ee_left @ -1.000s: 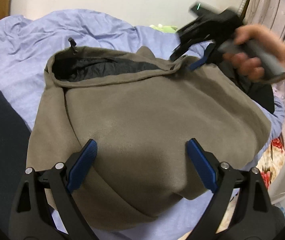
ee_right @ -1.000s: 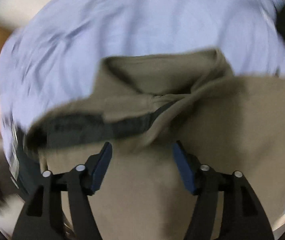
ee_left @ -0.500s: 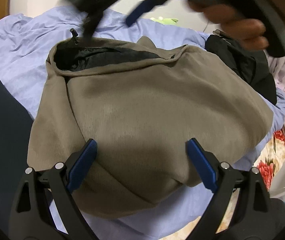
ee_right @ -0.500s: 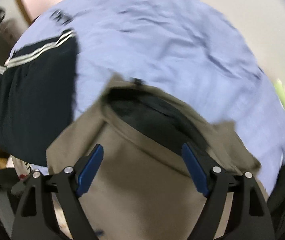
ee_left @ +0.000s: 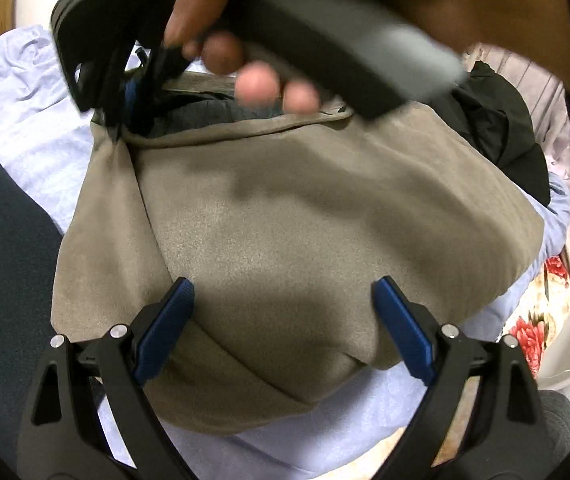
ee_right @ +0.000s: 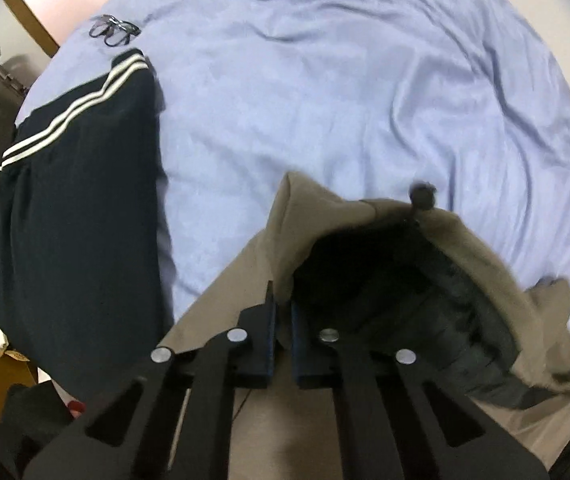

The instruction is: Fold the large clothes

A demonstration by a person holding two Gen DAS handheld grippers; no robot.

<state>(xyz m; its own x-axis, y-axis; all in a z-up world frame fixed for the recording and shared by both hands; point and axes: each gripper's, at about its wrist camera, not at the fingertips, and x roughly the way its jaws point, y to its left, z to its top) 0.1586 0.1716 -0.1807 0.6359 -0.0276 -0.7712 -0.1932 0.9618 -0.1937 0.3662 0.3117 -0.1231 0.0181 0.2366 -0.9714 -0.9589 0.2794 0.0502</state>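
Note:
A folded olive-brown jacket [ee_left: 293, 216] with a dark lining lies on a light blue bedsheet [ee_left: 25, 92]. My left gripper [ee_left: 283, 320] hovers open over its near edge, nothing between its blue pads. A hand holds my right gripper [ee_left: 123, 120] at the jacket's far left corner, by the dark opening. In the right wrist view the right gripper [ee_right: 281, 304] is shut on the olive edge of the jacket [ee_right: 285, 216] beside the dark lining [ee_right: 385, 280]. A black drawstring toggle [ee_right: 423, 194] sticks up at the rim.
A dark navy garment with white stripes [ee_right: 73, 184] lies left of the jacket. A black garment [ee_left: 497, 128] sits at the far right. A pair of glasses [ee_right: 113, 32] rests on the bedsheet [ee_right: 345, 80]. A floral cloth [ee_left: 533, 312] shows past the bed's right edge.
The right gripper swept from the jacket's far right across to its far left corner and closed on the olive edge there. The left gripper stayed open in place.

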